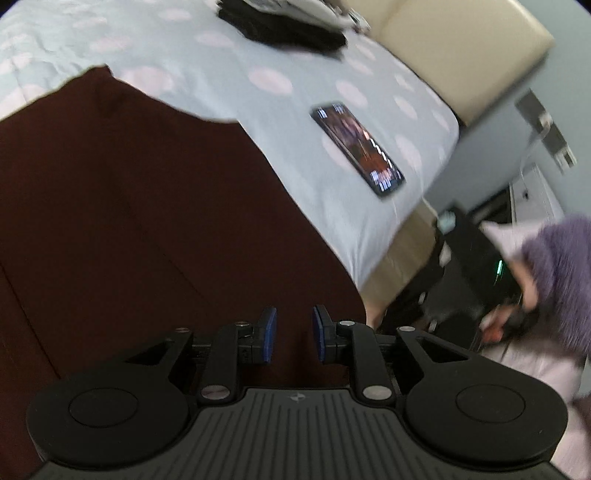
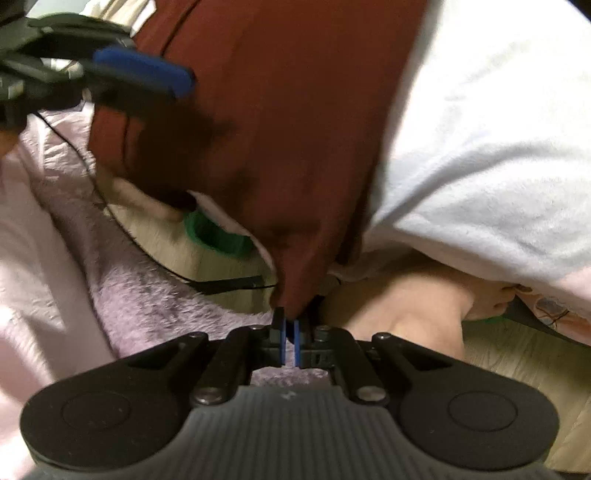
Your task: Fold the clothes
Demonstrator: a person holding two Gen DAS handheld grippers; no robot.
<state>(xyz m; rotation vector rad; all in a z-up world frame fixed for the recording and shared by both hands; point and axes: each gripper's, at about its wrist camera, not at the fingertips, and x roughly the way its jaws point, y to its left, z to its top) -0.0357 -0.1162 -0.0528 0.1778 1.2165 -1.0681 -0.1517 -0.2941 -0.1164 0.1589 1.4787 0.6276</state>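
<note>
Right gripper (image 2: 290, 334): pads pinched on a hanging corner of the dark red garment (image 2: 280, 110). Left gripper (image 1: 293, 334): slightly parted, empty, above the garment, which drapes over the bed (image 1: 207, 55) edge. Folding barely begun, judging by the spread cloth.

The bed (image 1: 207, 77), covered by pale blue spotted bedding, carries a dark red garment (image 1: 129, 206), a lit black smartphone (image 1: 357, 147) and a black folded cloth pile (image 1: 284, 29).
</note>
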